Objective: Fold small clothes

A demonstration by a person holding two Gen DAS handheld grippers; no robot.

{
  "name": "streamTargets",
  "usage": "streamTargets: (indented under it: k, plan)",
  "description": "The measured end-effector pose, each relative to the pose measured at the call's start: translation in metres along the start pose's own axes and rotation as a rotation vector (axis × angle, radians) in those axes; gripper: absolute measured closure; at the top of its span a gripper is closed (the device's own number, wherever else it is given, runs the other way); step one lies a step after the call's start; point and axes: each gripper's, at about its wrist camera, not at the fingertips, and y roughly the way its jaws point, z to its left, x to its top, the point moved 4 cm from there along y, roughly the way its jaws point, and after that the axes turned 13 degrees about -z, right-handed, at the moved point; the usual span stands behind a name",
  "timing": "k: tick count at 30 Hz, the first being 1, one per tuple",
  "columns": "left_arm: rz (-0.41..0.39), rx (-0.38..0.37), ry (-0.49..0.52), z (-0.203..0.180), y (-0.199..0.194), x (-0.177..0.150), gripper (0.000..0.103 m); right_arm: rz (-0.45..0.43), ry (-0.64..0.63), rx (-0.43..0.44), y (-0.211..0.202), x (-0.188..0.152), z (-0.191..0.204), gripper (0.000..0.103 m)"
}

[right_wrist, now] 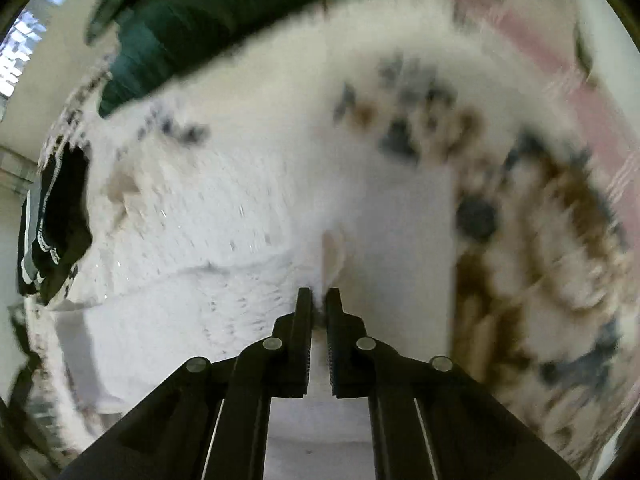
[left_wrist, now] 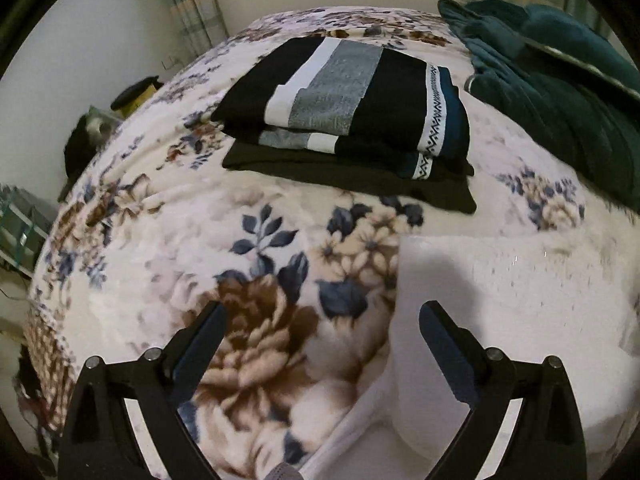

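Bedding with a brown and blue flower print (left_wrist: 256,320) filled most of the left wrist view. At the bottom of that frame the left gripper (left_wrist: 322,320) hung with its two fingers spread wide apart and nothing between them but the print below. A white garment (left_wrist: 500,304) lay at the lower right of the frame, its left edge passing under the right-hand finger; whether that finger touched the cloth could not be told. Higher up, at centre, a stack of folded clothes (left_wrist: 352,120), black with white and grey bands, sat on the bedding, well apart from the white piece. A dark green blanket (left_wrist: 560,80) was heaped at the upper right.

The right wrist view was heavily blurred. At lower centre the right gripper (right_wrist: 319,300) had its fingers drawn close together, pinching a fold of the white garment (right_wrist: 224,208), which spread across the middle of the frame. The stack of folded clothes (right_wrist: 60,220) showed at the left edge, the green blanket (right_wrist: 240,12) along the top.
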Motion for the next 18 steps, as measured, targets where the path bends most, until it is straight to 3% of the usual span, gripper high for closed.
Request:
streamTargets:
  k: [4,7,11,14,16,18]
  plan:
    - [0.032,-0.041,-0.004,-0.025,0.035,0.008,0.005,-0.044,0.003,-0.081,-0.021,0.008,-0.023,0.096]
    - [0.066,-0.057,0.041,-0.047,0.065,0.005,0.005,0.046,0.032,-0.089,0.001,0.003,-0.042,0.096]
    - [0.160,-0.019,0.160,-0.064,0.108,-0.018,0.005,0.131,0.015,-0.137,0.029,-0.008,-0.062,0.094]
    - [0.155,-0.042,0.160,-0.060,0.104,-0.019,0.005,0.162,-0.041,-0.207,0.034,-0.010,-0.068,0.071]
    - [0.113,-0.060,0.167,-0.057,0.080,-0.013,0.005,0.160,-0.012,-0.184,0.026,-0.008,-0.071,0.064]
    - [0.066,-0.103,0.162,-0.058,0.042,-0.008,0.005,0.159,0.008,-0.136,0.010,-0.005,-0.072,0.046]
